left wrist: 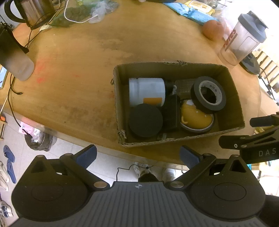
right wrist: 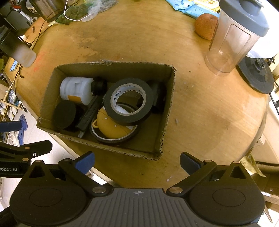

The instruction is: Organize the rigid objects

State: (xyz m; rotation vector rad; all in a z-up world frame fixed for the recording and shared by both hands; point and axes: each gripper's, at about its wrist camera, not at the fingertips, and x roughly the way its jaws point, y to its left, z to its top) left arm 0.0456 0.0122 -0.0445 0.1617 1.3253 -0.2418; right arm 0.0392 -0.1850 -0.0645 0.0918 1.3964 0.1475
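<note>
An open cardboard box (left wrist: 176, 65) (right wrist: 167, 111) rests near the front edge of the round wooden table. Inside lie a white jar (left wrist: 147, 91) (right wrist: 75, 90), a black round lid (left wrist: 145, 120) (right wrist: 64, 114), a black tape roll (left wrist: 208, 93) (right wrist: 129, 101), a yellow rounded object (left wrist: 195, 117) (right wrist: 109, 127) in a second tape ring, and a black flat block (left wrist: 170, 111) (right wrist: 90, 113). My left gripper (left wrist: 138, 156) hovers open just in front of the box, holding nothing. My right gripper (right wrist: 137, 162) is open too, near the box's front right corner.
A clear shaker cup with grey lid (left wrist: 244, 37) (right wrist: 235, 35) stands at the right. An orange fruit (left wrist: 212, 29) (right wrist: 204, 26) and blue packets (left wrist: 190, 11) lie at the back. A frosted bottle (left wrist: 15, 57) and kettle (left wrist: 29, 12) are at the left. Bare tabletop (left wrist: 83, 69) spreads left of the box.
</note>
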